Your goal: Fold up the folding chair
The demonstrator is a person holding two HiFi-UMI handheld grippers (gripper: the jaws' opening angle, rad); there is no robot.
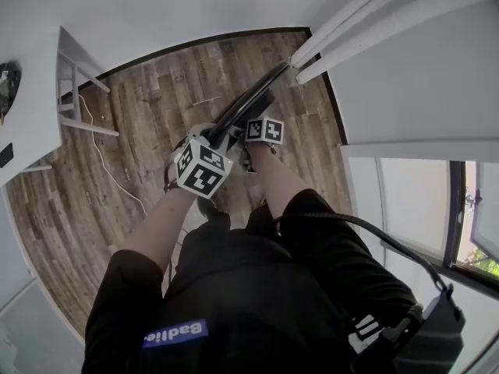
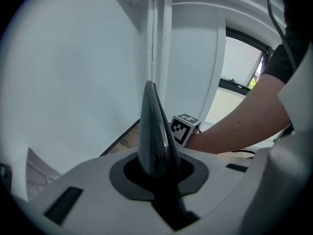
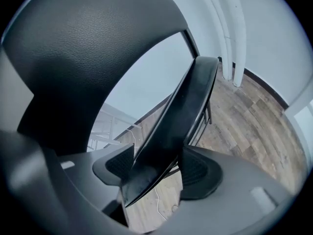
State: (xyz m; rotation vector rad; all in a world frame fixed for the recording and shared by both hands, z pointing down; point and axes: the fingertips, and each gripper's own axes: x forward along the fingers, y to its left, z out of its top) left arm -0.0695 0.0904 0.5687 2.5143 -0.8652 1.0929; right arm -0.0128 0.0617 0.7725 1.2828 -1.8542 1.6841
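Observation:
The black folding chair point(image 1: 248, 104) stands folded flat on the wood floor, its top leaning toward the white pipes. My left gripper point(image 1: 224, 136) is shut on its thin black edge point(image 2: 155, 131), which rises straight up out of the left gripper point(image 2: 159, 173). To the right of it, my right gripper point(image 1: 252, 118) sits further up the same chair. In the right gripper view a black chair panel point(image 3: 181, 111) passes slantwise through the right gripper point(image 3: 156, 173), whose pads point(image 3: 201, 173) stand apart and open round it. A padded black part point(image 3: 88, 48) fills the upper left.
White pipes point(image 1: 351, 22) run along the wall at the top right, close to the chair's top. A white table point(image 1: 31, 92) stands at the left, with a thin cable point(image 1: 109, 170) across the wood floor point(image 1: 156, 100). A window point(image 1: 437, 209) is at the right.

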